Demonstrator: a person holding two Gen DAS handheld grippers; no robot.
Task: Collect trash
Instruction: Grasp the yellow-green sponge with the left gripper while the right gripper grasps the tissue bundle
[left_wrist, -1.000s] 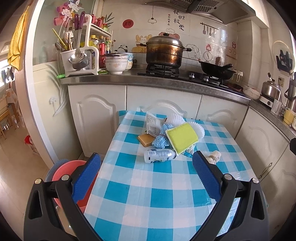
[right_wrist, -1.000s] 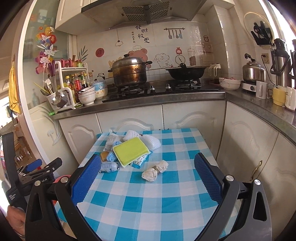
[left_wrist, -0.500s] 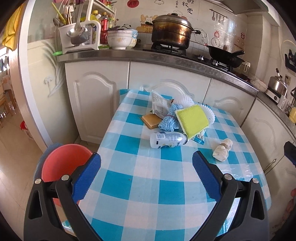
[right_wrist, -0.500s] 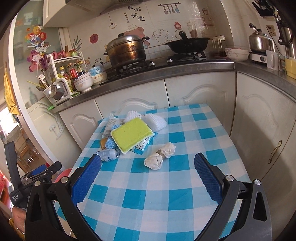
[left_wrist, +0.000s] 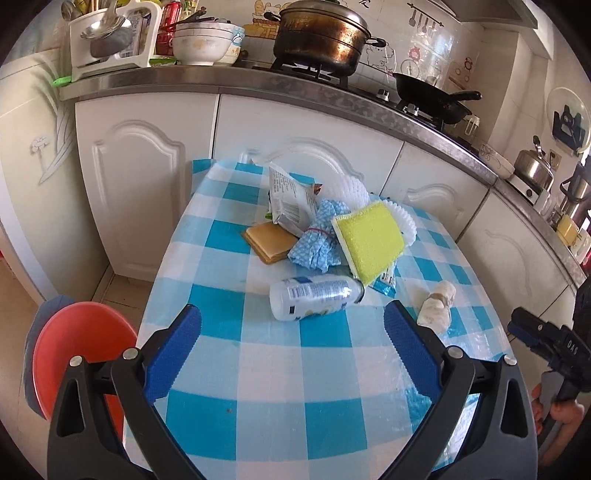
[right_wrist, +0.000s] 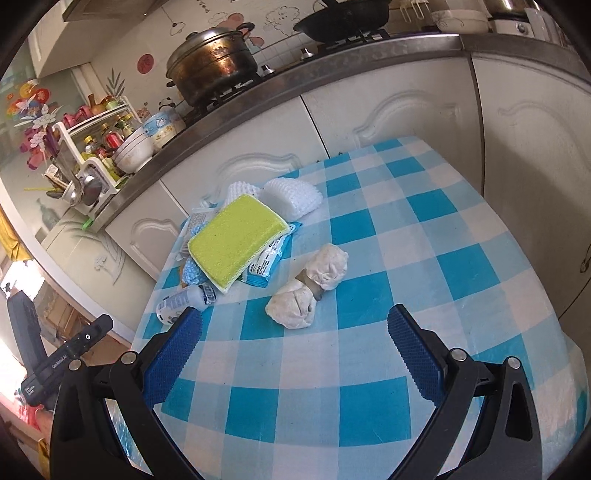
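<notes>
the trash sat in a heap on the blue-check table (left_wrist: 280, 373) — a plastic bottle (left_wrist: 314, 297) on its side just ahead of the left gripper (left_wrist: 291, 334), a yellow sponge (left_wrist: 370, 240) leaning on wrappers behind it, and a tied-up paper wad (right_wrist: 308, 286) lying just ahead of the right gripper (right_wrist: 295, 338), between its finger lines. both grippers were spread wide and held nothing, touching nothing. the bottle label and wrapper print were too small to read — only "das" showed on the right gripper's body at the edge of the left view.
</notes>
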